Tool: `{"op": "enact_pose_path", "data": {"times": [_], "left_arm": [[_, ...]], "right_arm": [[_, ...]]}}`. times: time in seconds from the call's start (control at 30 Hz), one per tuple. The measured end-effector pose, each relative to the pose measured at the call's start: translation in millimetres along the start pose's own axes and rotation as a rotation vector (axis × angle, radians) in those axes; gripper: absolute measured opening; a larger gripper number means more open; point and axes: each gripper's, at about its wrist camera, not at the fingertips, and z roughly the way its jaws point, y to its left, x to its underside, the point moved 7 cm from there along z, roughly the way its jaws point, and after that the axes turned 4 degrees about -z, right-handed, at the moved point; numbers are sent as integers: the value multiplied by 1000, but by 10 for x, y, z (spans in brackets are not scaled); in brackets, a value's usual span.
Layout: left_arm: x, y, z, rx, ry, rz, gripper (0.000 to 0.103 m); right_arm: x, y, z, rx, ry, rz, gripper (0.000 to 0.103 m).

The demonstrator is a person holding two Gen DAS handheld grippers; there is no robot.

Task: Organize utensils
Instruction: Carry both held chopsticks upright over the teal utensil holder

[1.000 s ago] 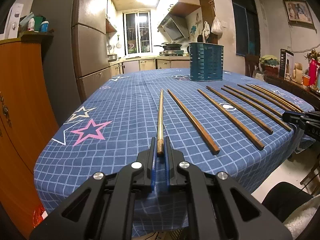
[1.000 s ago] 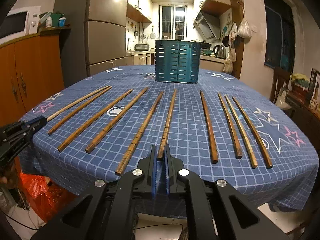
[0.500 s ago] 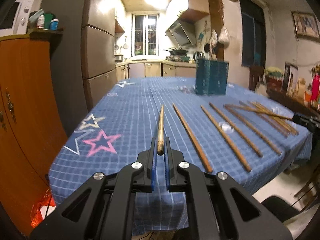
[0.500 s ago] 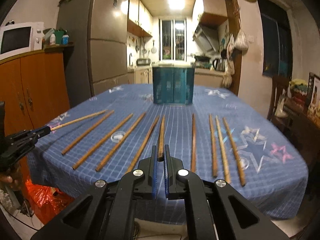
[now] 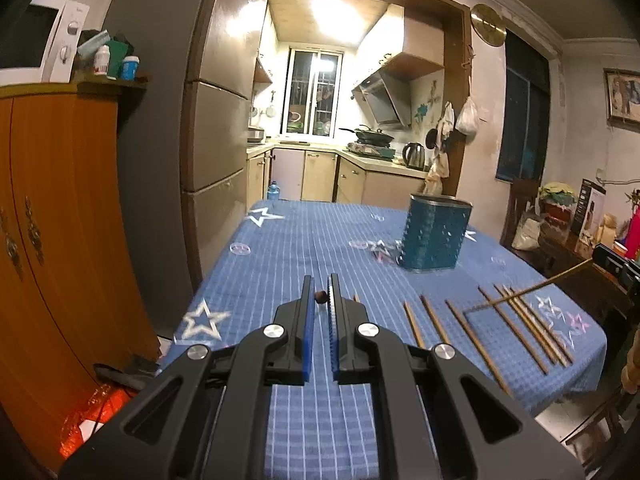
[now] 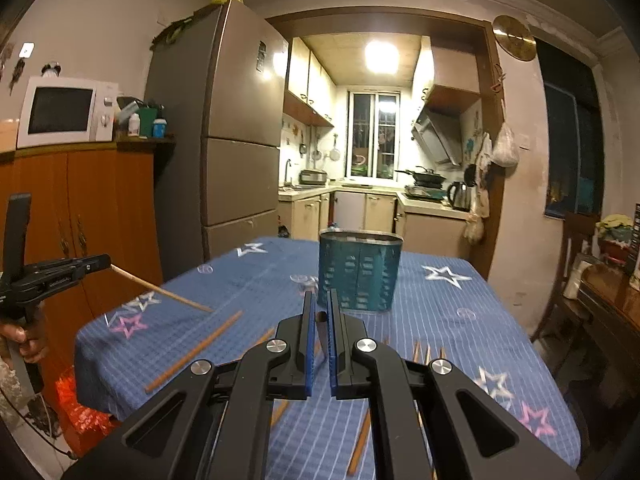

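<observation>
My left gripper point(image 5: 320, 292) is shut on a wooden chopstick point(image 5: 320, 297), seen end-on between the pads and lifted above the table. The right wrist view shows that chopstick point(image 6: 160, 290) slanting down from the left gripper point(image 6: 105, 261). My right gripper point(image 6: 318, 312) is shut on another chopstick point(image 6: 321, 326), also raised; the left wrist view shows it point(image 5: 528, 290) angled over the table. Several chopsticks point(image 5: 472, 336) lie on the blue cloth. A teal slotted utensil holder point(image 6: 359, 276) stands upright at the far middle, ahead of my right gripper, and right of centre in the left view point(image 5: 436, 234).
The table with blue checked, star-patterned cloth point(image 5: 312, 248) fills the middle. An orange cabinet point(image 5: 60, 220) and a grey fridge point(image 6: 236, 140) stand left. A chair and cluttered sideboard point(image 6: 600, 280) stand right. The kitchen lies behind.
Both grippers have risen well above the table, each lifting its chopstick off the cloth. The chopsticks now point down and forward, and the holder appears further below.
</observation>
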Motion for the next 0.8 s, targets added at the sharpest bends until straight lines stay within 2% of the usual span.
{"op": "enact_pose_path", "data": {"times": [0.2, 0.4, 0.8], "left_arm": [[-372, -49, 43, -17, 3, -3, 5], [-584, -195, 71, -17, -12, 13, 5], [-873, -512, 68, 11, -21, 28, 5]], "right_arm": [[-380, -101, 168, -51, -12, 6, 7], [-642, -159, 282, -78, -9, -1, 7], [-880, -336, 383, -141, 47, 15, 7]]}}
